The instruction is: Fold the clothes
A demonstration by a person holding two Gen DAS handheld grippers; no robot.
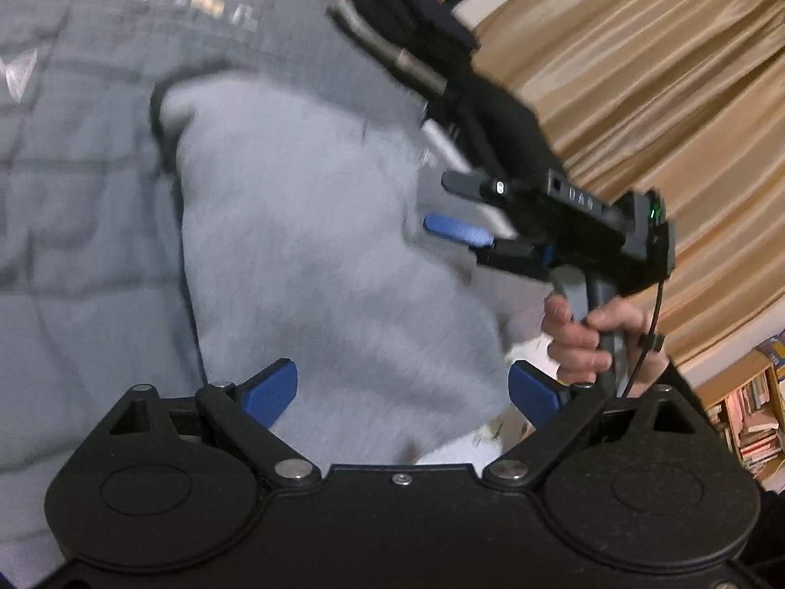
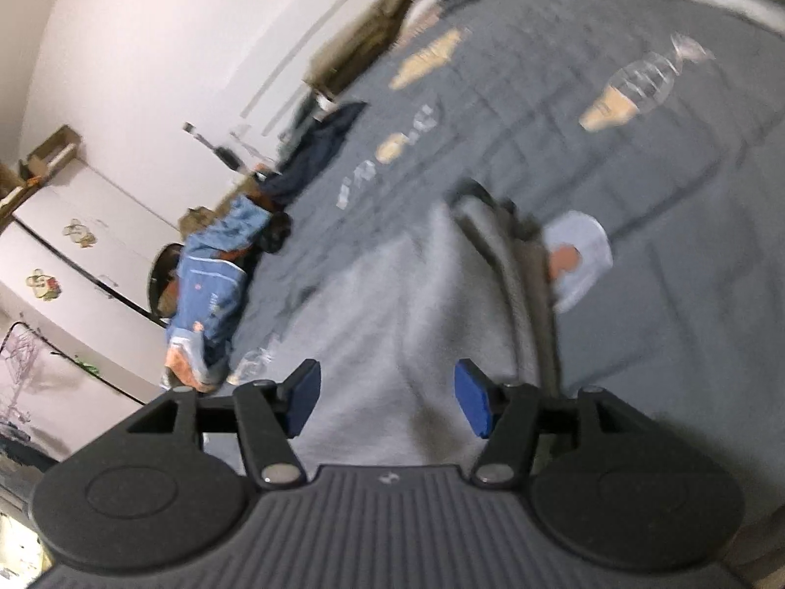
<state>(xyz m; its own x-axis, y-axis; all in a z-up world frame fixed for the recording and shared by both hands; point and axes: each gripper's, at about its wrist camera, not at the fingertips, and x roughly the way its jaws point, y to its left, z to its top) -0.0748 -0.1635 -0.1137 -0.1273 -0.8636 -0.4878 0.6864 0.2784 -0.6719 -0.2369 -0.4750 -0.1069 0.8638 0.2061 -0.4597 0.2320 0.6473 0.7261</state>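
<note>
one grey quilted bedspread [image 1: 73, 172] under all | lt grey garment [image 1: 319, 245] spread on it, dark collar end far | l gripper [image 1: 402, 392] jaws wide over garment, nothing held | r gripper [image 2: 387, 402] jaws apart, cloth below, no grip | r hand [image 1: 588, 338] on handle

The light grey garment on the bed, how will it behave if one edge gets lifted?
The light grey garment looks soft and thick, so it would probably droop and fold. Its fuzzy surface probably grips the pads. It lies on the quilted bedspread, so it may drag.
</note>
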